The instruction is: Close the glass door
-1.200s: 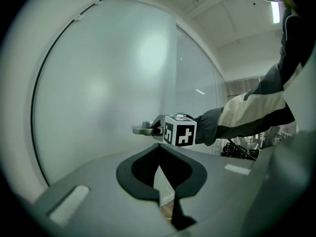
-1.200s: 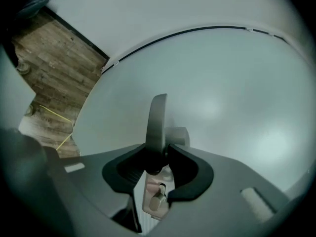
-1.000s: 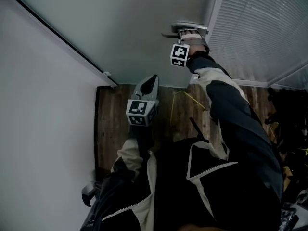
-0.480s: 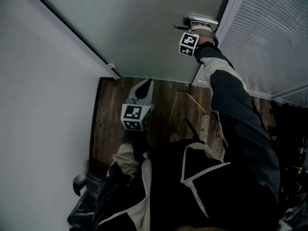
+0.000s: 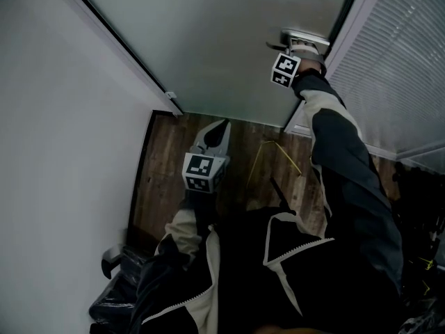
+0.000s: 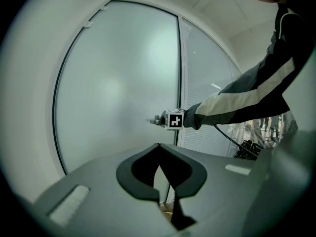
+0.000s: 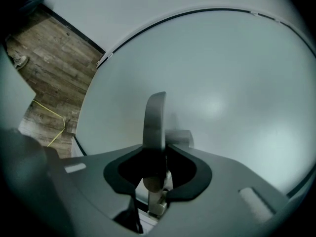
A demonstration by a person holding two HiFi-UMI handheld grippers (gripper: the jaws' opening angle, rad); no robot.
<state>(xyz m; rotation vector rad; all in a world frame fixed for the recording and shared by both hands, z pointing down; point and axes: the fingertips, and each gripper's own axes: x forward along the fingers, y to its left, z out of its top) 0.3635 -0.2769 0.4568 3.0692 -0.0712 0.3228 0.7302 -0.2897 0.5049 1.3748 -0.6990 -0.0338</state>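
Observation:
The frosted glass door [image 5: 229, 47] fills the top of the head view. Its metal lever handle [image 5: 304, 39] sits near the door's right edge, beside a dark frame. My right gripper [image 5: 304, 47] reaches up to it at arm's length. In the right gripper view the handle [image 7: 154, 127] stands between the jaws of the right gripper [image 7: 158, 154], which have just been closing and now grip it. My left gripper [image 5: 222, 124] hangs low over the wood floor, apart from the door, its jaws meeting at the tip with nothing in them. The left gripper view shows the right gripper [image 6: 160, 120] at the handle [image 6: 154, 121].
A white wall [image 5: 55, 152] runs along the left. A panel with blinds [image 5: 403, 68] stands right of the door. A yellow cable [image 5: 268, 152] lies on the wood floor [image 5: 167, 165]. A dark object [image 5: 115, 263] sits at bottom left, and dark clutter [image 5: 417, 207] at right.
In the head view the handle and my right gripper have shifted right together. The left gripper has drifted slightly to the right.

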